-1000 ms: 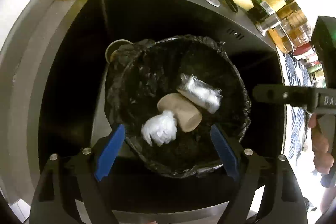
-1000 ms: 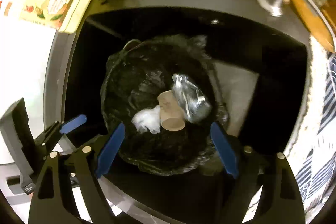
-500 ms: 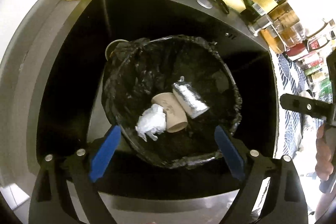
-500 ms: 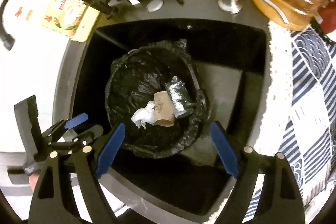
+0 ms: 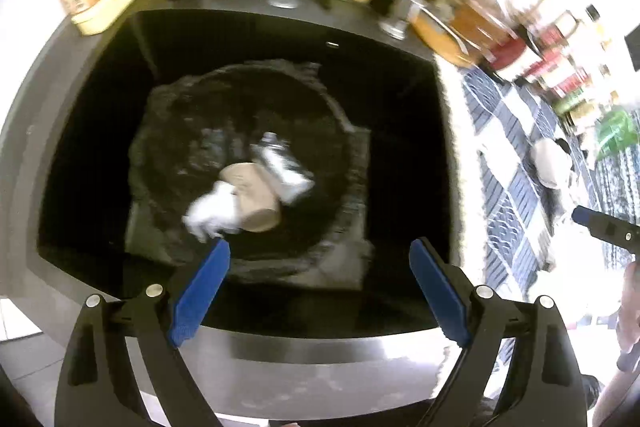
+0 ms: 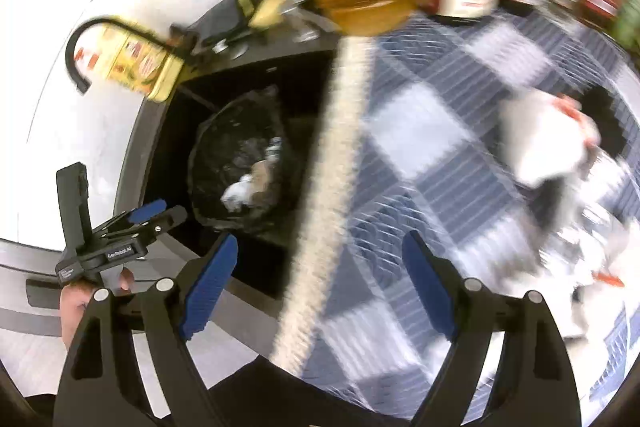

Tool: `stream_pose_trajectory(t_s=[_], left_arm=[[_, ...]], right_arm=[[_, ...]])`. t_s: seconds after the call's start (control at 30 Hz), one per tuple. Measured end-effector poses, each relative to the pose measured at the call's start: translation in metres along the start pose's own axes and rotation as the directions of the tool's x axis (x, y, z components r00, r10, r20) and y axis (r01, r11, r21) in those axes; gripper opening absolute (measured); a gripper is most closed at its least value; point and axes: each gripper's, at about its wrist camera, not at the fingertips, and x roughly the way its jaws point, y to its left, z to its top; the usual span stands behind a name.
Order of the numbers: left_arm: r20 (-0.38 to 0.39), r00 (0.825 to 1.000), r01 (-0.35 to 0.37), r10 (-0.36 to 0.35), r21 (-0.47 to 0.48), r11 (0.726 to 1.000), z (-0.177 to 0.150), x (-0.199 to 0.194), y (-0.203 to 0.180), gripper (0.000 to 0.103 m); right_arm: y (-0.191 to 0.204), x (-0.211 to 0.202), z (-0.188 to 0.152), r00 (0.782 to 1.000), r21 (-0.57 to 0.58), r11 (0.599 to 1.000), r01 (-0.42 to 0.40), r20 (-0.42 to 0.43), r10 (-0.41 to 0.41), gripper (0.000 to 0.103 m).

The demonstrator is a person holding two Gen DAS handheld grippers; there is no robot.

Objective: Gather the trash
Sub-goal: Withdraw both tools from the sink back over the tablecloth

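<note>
Your left gripper [image 5: 318, 291] hangs over the black sink [image 5: 400, 99], jaws having just spread wide, nothing between them. Below, the bag-lined bin [image 5: 168, 131] holds a paper cup [image 5: 256, 195], a white wad [image 5: 212, 213] touching it and a silvery wrapper [image 5: 282, 167]. Your right gripper [image 6: 320, 285], jaws wide and empty, is over the checked cloth [image 6: 432, 155], where white crumpled trash [image 6: 536, 143] lies blurred.

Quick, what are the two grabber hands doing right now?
Left gripper: open, jaws just widened, holding nothing.
Right gripper: open, holding nothing.
</note>
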Motion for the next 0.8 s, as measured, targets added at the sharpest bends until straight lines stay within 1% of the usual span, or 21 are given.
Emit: stream_pose_trajectory(t_s=[0.03,0.17,0.23,0.37,0.47,0.5,0.57,0.63,0.7,0.8], left_arm=[[-0.003,1.000,0.000,0.000,0.013,1.000,0.000,0.002,-0.011,0.089],[-0.012,1.000,0.000,0.001,0.076,0.997,0.001,0.005,-0.060,0.089],[-0.008,1.000,0.001,0.000,0.104,0.995,0.001,0.004,-0.080,0.089],[-0.019,0.999,0.034,-0.031,0.169,0.985,0.005,0.008,-0.130,0.089],[-0.018,0.999,0.046,-0.043,0.200,0.979,0.007,0.012,-0.158,0.089],[-0.030,0.998,0.055,-0.050,0.204,0.977,0.008,0.015,-0.169,0.089],[-0.050,0.996,0.088,-0.078,0.228,0.970,0.008,0.020,-0.188,0.089],[-0.049,0.995,0.098,-0.089,0.252,0.963,0.007,0.022,-0.203,0.089],[-0.069,0.991,0.127,-0.113,0.267,0.955,0.006,0.025,-0.216,0.089],[-0.093,0.988,0.149,-0.127,0.292,0.945,0.004,0.031,-0.233,0.089]], right_arm=[[-0.018,-0.012,-0.006,1.000,0.028,0.999,0.016,0.011,-0.017,0.085],[-0.065,-0.045,-0.022,0.998,0.110,0.993,0.037,0.048,-0.042,0.085],[-0.089,-0.063,-0.030,0.997,0.159,0.987,0.034,0.068,-0.045,0.085],[-0.128,-0.096,-0.052,0.991,0.247,0.968,0.044,0.115,-0.075,0.085],[-0.154,-0.114,-0.070,0.988,0.322,0.946,0.042,0.128,-0.088,0.085],[-0.163,-0.118,-0.077,0.987,0.351,0.936,0.036,0.133,-0.088,0.085],[-0.178,-0.122,-0.090,0.988,0.398,0.917,0.013,0.134,-0.072,0.085],[-0.191,-0.125,-0.104,0.989,0.444,0.896,-0.008,0.135,-0.058,0.085],[-0.204,-0.126,-0.120,0.990,0.492,0.870,-0.027,0.133,-0.044,0.085],[-0.214,-0.122,-0.135,0.991,0.540,0.840,-0.060,0.130,-0.013,0.085]])
